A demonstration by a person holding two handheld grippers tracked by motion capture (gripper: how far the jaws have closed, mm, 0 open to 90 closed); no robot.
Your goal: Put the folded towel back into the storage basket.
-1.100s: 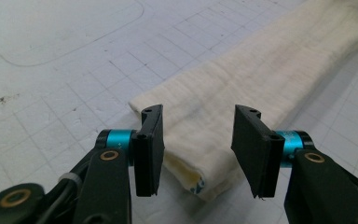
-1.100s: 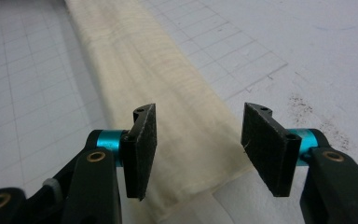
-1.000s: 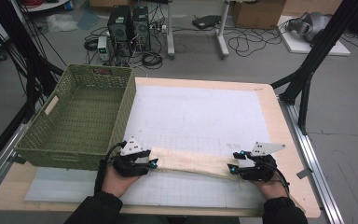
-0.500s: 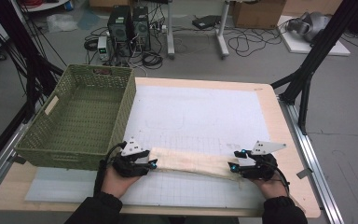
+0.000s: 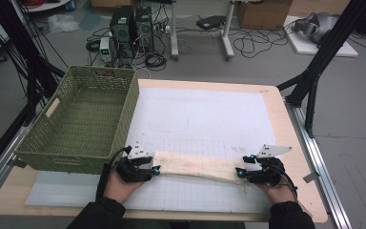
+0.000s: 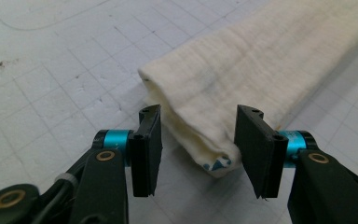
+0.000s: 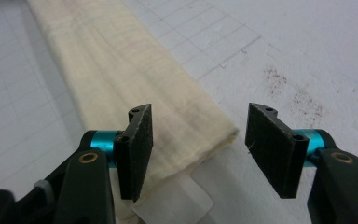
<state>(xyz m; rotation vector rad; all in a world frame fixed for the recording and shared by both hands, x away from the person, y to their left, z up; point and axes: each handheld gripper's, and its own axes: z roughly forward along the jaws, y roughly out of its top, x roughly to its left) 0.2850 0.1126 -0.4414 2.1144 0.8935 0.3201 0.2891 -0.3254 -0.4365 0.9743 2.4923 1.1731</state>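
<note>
We are holding the left claw [image 5: 156, 168] and right claw [image 5: 239, 172] open around the ends of a folded cloth [image 5: 198, 166] lying on the worktop [image 5: 295, 138], the right having just widened, seemingly letting go.

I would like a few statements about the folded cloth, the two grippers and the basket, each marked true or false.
1. The cloth lies folded into a long strip on the white mat. True.
2. The basket holds a second cloth. False: it is empty.
3. The left gripper is open, with the cloth end between its jaws. True.
4. The right gripper is shut tight on the cloth. False: its jaws stand apart over the cloth end.
5. The basket stands at the table's right side. False: it stands at the left.
</note>
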